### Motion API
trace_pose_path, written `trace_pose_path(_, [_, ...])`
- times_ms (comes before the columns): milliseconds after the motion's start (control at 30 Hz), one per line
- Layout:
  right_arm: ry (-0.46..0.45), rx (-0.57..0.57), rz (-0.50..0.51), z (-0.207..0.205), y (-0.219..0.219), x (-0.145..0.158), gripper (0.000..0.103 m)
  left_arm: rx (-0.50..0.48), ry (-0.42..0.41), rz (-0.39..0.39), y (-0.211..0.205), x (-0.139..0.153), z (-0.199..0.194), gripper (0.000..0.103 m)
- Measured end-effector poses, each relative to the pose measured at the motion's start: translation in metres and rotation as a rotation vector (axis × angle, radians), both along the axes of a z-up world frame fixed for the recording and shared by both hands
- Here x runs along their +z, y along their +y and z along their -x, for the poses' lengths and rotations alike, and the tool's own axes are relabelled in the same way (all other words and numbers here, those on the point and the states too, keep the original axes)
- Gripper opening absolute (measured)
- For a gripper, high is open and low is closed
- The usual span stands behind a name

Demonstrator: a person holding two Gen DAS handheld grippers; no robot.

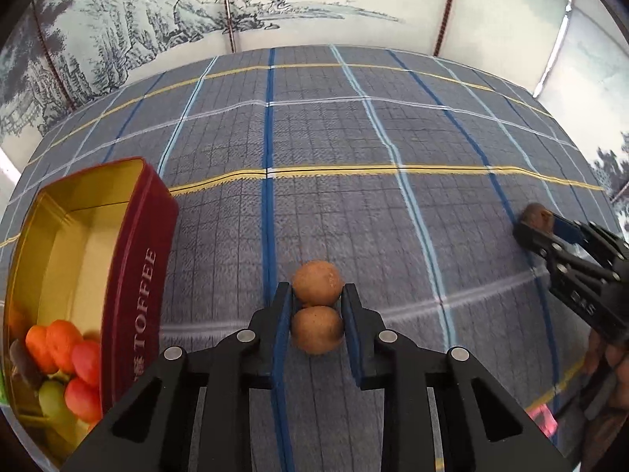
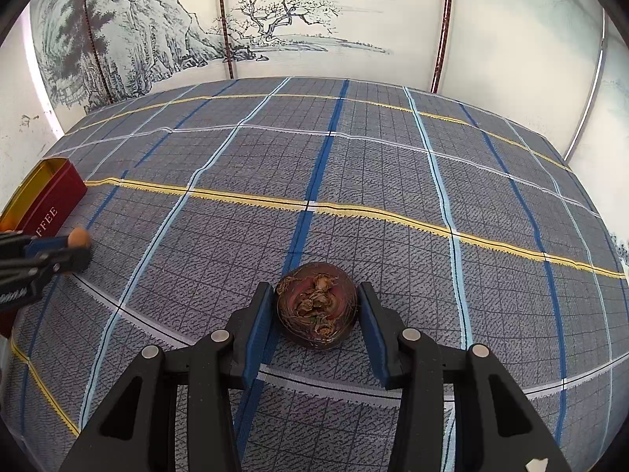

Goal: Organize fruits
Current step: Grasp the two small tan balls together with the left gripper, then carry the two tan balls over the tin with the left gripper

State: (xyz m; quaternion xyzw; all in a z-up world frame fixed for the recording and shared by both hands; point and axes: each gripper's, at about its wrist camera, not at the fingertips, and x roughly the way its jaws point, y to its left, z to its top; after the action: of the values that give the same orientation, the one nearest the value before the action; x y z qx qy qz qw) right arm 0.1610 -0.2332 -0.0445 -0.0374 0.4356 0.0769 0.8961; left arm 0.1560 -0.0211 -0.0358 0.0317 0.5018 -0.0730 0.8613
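Both grippers tilt steeply down toward the plaid tablecloth point(image 2: 354, 181). The left gripper point(image 1: 317, 306) is closed on a pair of brown round fruits point(image 1: 317, 312): two of them, one touching the other, the nearer one pinched between the blue pads and the farther one poking out past the fingertips. Whether they are lifted off the cloth cannot be told.

The right gripper point(image 2: 317, 308) points at the near middle of the table and brackets one dark, reddish-brown water chestnut point(image 2: 317, 305) with dried sprouts on top; its pads sit against the sides of it, gripping it. In the left wrist view this gripper shows at the right edge, with a hand behind it.

At the left side of the table stands one red toffee tin point(image 1: 133, 275), open, gold inside. In its near end lie several small fruits point(image 1: 68, 369): about two orange, three or so red, one green. An exact count cannot be told, since the gripper hides part of the tin.
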Motion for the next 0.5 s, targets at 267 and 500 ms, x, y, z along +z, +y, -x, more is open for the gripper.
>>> trace_pose_path(267, [0.0, 0.0, 0.001, 0.0, 0.0, 0.0, 0.042, -0.011, -0.034, 0.037, 0.005, 0.031, 0.025, 0.026])
trace_pose_path(500, [0.0, -0.001, 0.005, 0.0, 0.0, -0.001, 0.042, 0.006, -0.085, 0.043, 0.021, 0.056, 0.039, 0.026])
